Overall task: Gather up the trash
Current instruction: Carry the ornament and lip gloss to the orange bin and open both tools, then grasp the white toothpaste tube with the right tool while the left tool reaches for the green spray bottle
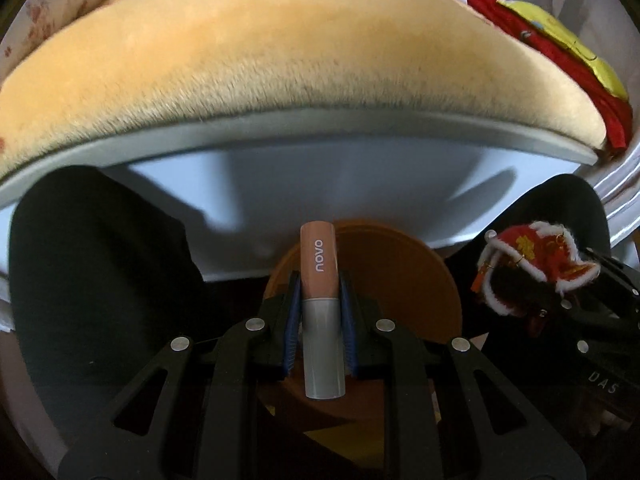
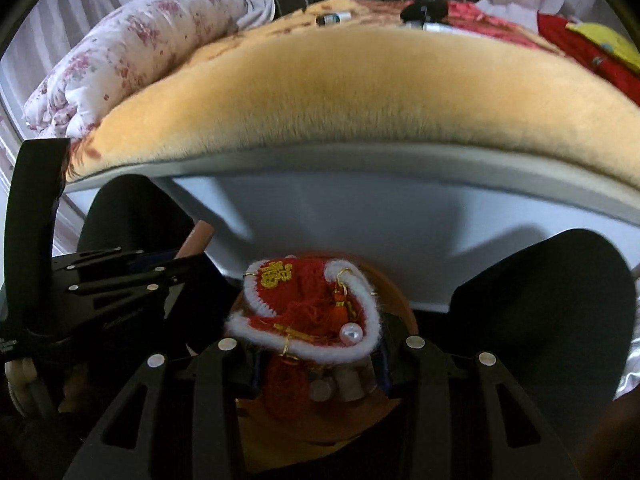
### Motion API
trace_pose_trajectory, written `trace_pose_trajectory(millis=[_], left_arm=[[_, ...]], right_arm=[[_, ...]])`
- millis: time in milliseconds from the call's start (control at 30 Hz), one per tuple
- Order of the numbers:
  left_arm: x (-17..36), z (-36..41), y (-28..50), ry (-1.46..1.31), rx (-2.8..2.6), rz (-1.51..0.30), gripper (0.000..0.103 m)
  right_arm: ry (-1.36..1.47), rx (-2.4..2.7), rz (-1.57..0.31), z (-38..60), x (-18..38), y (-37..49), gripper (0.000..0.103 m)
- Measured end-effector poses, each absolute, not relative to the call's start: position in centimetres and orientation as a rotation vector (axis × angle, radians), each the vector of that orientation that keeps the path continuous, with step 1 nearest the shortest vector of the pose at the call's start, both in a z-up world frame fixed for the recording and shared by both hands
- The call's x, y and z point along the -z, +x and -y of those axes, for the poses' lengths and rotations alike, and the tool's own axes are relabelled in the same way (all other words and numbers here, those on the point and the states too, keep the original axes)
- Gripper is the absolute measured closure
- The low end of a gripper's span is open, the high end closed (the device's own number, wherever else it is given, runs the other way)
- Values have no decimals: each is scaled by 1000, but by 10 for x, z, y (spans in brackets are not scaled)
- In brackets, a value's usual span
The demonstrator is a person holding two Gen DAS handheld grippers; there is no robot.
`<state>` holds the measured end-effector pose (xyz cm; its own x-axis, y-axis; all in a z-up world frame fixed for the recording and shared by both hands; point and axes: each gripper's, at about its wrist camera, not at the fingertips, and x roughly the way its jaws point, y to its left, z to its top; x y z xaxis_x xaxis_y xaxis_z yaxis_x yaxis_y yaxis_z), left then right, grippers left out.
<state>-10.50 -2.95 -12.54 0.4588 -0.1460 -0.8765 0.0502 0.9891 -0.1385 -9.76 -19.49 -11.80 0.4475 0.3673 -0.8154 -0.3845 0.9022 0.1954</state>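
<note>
Pink 1 lipstick tube (image 1: 320,280) clamped in left gripper (image 1: 320,300), 1 red knitted ornament (image 2: 312,312) clamped in right gripper (image 2: 316,360), 1 orange bin (image 1: 416,280) below.

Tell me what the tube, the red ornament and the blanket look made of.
Tube: likely smooth plastic, matte peach cap, grey satin base with soft sheen.
Ornament: red knitted yarn, fuzzy white trim, gold thread, a glossy pearl-like bead.
Blanket: plush tan fleece; short pile shows.
</note>
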Motion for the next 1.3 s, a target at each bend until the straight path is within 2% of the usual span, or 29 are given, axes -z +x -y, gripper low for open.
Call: trace_pose_trajectory(millis=[233,333,400,433,467,500,733,900,1067,1167,1300], left_arm=[[144,32,-95,-85,114,-1161,85],[150,35,-92,-84,119,-1191,83],[152,37,-90,-60,103,-1212,71],[153,38,-90,-54,101,-1216,57],[153,38,-90,-53,106,-1216,54],[152,37,-91,-50,106,-1214,54],[136,32,-97,-70,107,-1171,48],[99,25,-109,-98,135,-1035,39],[34,15,-124,-83,152,-786,19],[2,9,-118,-78,143,-689,15],[-10,-2,-91,-185,134,-663,14]], right_arm=[[12,-464,-1098,196,141,-82,62],[16,-457,-1122,198,147,-79,52],[13,-439,-1135,200,151,-77,49],[10,-435,-1137,198,152,-78,48],[7,-433,-1137,197,151,-77,45],[7,-433,-1136,197,151,-78,41],[1,-396,-1076,202,138,-83,30],[32,-363,-1001,223,109,-86,24],[93,-430,-876,248,43,-82,13],[92,-435,-789,262,3,-55,7],[145,-372,-760,284,-27,18,8]])
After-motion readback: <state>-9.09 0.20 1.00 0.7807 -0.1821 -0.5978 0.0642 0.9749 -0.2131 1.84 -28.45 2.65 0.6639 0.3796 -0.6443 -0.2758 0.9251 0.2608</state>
